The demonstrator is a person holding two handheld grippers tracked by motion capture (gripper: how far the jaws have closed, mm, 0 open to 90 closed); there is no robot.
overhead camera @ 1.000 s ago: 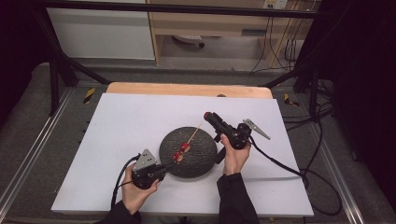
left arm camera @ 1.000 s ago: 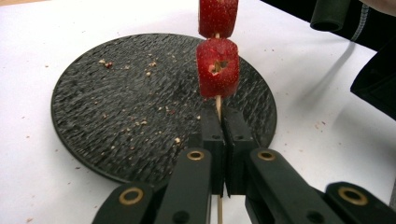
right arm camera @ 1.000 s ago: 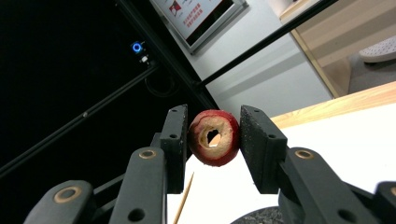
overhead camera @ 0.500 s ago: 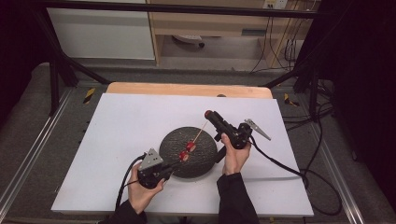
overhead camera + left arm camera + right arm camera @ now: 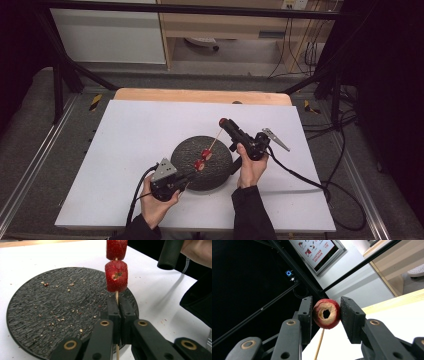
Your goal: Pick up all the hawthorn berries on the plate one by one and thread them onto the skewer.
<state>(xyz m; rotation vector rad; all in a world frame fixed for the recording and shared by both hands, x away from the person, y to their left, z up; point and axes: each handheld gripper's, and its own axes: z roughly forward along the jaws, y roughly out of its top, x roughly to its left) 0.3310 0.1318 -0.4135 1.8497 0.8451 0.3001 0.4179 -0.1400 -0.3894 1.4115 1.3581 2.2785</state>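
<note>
Left gripper [image 5: 118, 305] clamped on skewer [image 5: 116, 296] bearing two strawberry pieces [image 5: 116, 276] above black plate [image 5: 50, 312]; right gripper [image 5: 326, 315] closed on apple ring [image 5: 326, 313] at skewer's far end.

In your left gripper view the upper strawberry piece [image 5: 116, 248] is cut off by the top edge, and the skewer [image 5: 116, 296] vanishes between the closed claw pads and again off the bottom edge. In your right gripper view the apple ring [image 5: 326, 313] hides the skewer's tip, so you cannot tell whether the stick passes through its hole. From the high view the crumbs on the dark plate [image 5: 185, 150] are too small to make out.
</note>
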